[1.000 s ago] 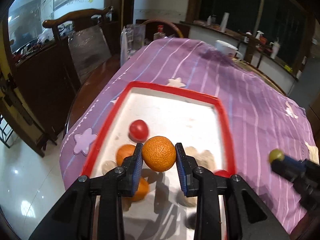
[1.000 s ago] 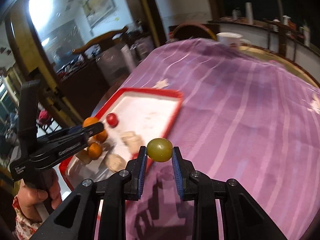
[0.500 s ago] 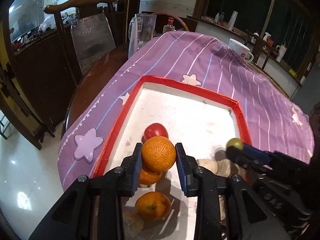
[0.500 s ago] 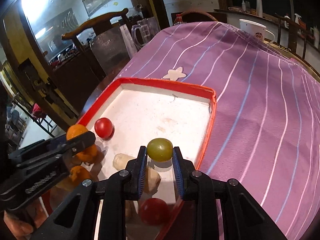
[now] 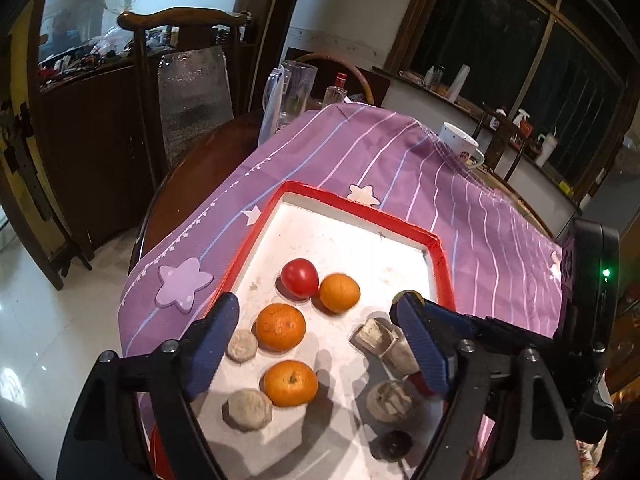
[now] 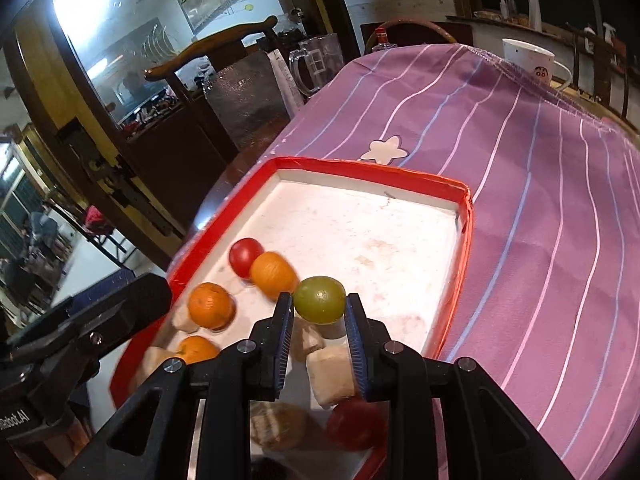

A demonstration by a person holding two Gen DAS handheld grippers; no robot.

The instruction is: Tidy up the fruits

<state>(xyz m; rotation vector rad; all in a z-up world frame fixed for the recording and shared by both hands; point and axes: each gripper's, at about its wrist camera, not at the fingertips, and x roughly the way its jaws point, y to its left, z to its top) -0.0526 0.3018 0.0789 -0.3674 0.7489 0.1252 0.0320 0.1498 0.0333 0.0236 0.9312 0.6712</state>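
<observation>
A dim dining room surrounds you, with dark windows, a wooden chair [image 5: 180, 24] and a tabletop [image 5: 192, 168] draped in a purple striped cloth [image 6: 540, 200]; on the cloth sits a red-rimmed white tray [image 6: 360, 170], where the fruit is being gathered.

Your left tongs [image 5: 320, 344] are spread wide and grip nothing, hovering above the near half of the tray; three oranges lie below them, one [image 5: 339, 293] beside a red tomato [image 5: 299, 277], one [image 5: 281, 327] nearer and one [image 5: 291, 383] nearest; pale lumps lie among them, and I cannot tell what they are.

Your right tongs [image 6: 318, 340] are clenched on a green grape [image 6: 319, 299], held over the tray near its right side; a second red fruit [image 6: 354, 424] lies below, close to the near rim.

By my reckoning most of the sorting is done; the grape is the piece left to set down, and no loose fruit shows on the cloth.

A white mug [image 6: 530, 62] stands at the far edge; a glass jug [image 5: 296, 92] stands far left.
</observation>
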